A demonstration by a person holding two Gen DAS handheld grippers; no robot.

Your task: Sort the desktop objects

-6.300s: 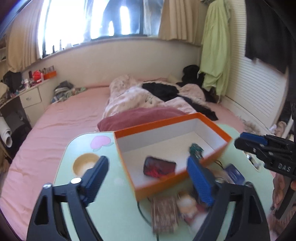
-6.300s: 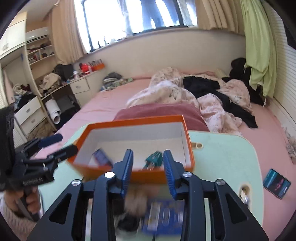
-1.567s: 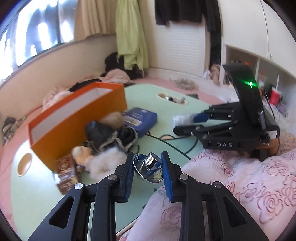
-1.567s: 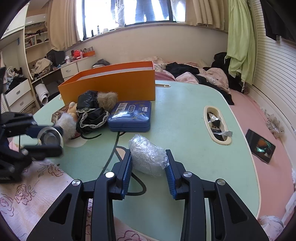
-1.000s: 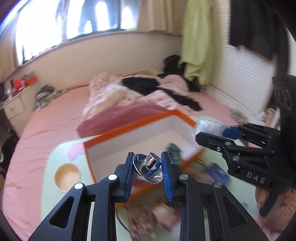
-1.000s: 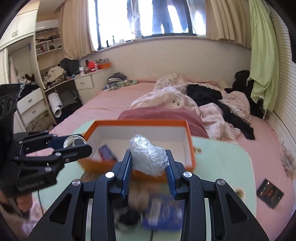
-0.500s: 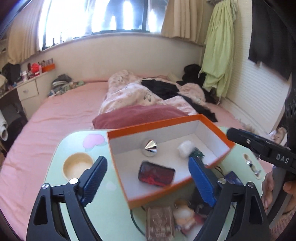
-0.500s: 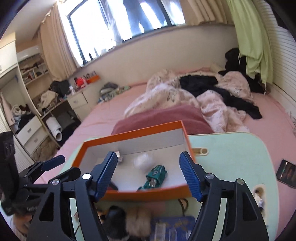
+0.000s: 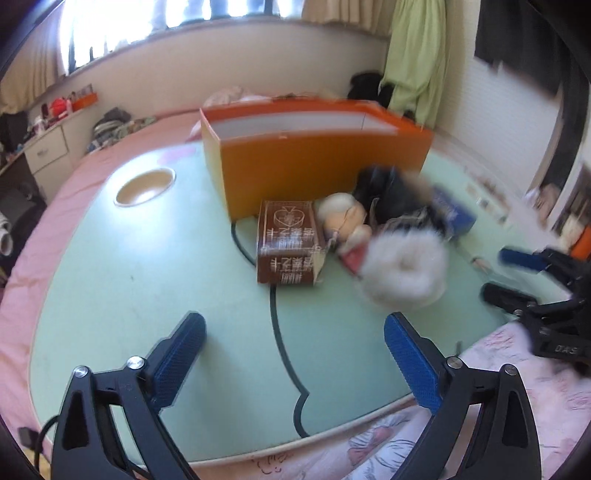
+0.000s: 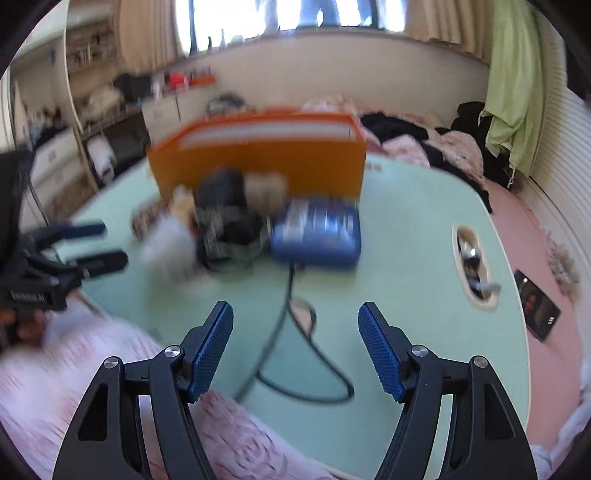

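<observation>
Both grippers (left (image 9: pixel 295 354), right (image 10: pixel 295 347)) wide apart, low over table (image 9: pixel 147 280).

Motion blur smears the white fluffy toy (image 9: pixel 404 271) and blue tin (image 10: pixel 317 230); the orange box's (image 9: pixel 317 162) inside is hidden.

Bright window (image 9: pixel 166 14) backlight, heavy motion blur (fisheye-bent edges).

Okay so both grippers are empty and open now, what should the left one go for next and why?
Probably ease the left gripper forward onto the brown printed box. It is the loose item most directly ahead of the open jaws, lying on the green table just outside the orange box. The right gripper points more toward the blue tin.
</observation>
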